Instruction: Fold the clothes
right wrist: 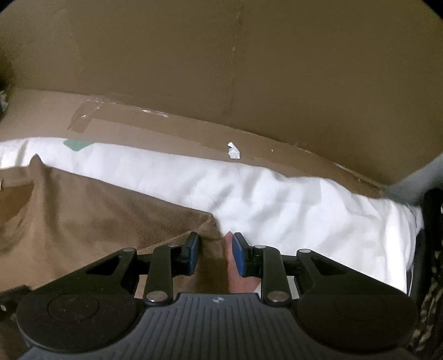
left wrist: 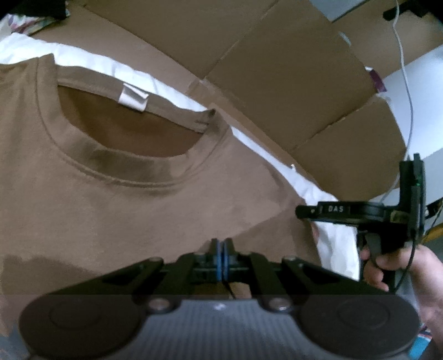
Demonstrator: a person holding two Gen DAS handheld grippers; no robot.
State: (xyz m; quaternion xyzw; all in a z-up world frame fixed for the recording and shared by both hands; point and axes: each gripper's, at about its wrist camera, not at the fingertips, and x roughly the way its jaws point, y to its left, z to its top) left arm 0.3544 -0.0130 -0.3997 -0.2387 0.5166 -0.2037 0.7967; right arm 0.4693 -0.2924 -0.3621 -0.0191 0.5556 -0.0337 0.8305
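Shirt (left wrist: 138, 210) lies flat on a white sheet (right wrist: 290, 191), collar toward the cardboard (right wrist: 221, 69). Left fingers (left wrist: 221, 249) pinch its chest fabric; right fingers (right wrist: 214, 249) stand apart, straddling its shoulder edge, bare sheet beyond.

Brown t-shirt (left wrist: 138, 210) with white neck tag (left wrist: 133, 98), white sheet (right wrist: 277, 193), tan cardboard (right wrist: 221, 69)

domestic interior, makeshift folding station. a white sheet (right wrist: 277, 188) covers the work surface; flattened cardboard panels (left wrist: 277, 69), creased and taped, line its far edge and stand behind it as a backdrop. patterned fabric (left wrist: 16, 22) shows at the far left corner, a white cable (left wrist: 407, 83) at the right.
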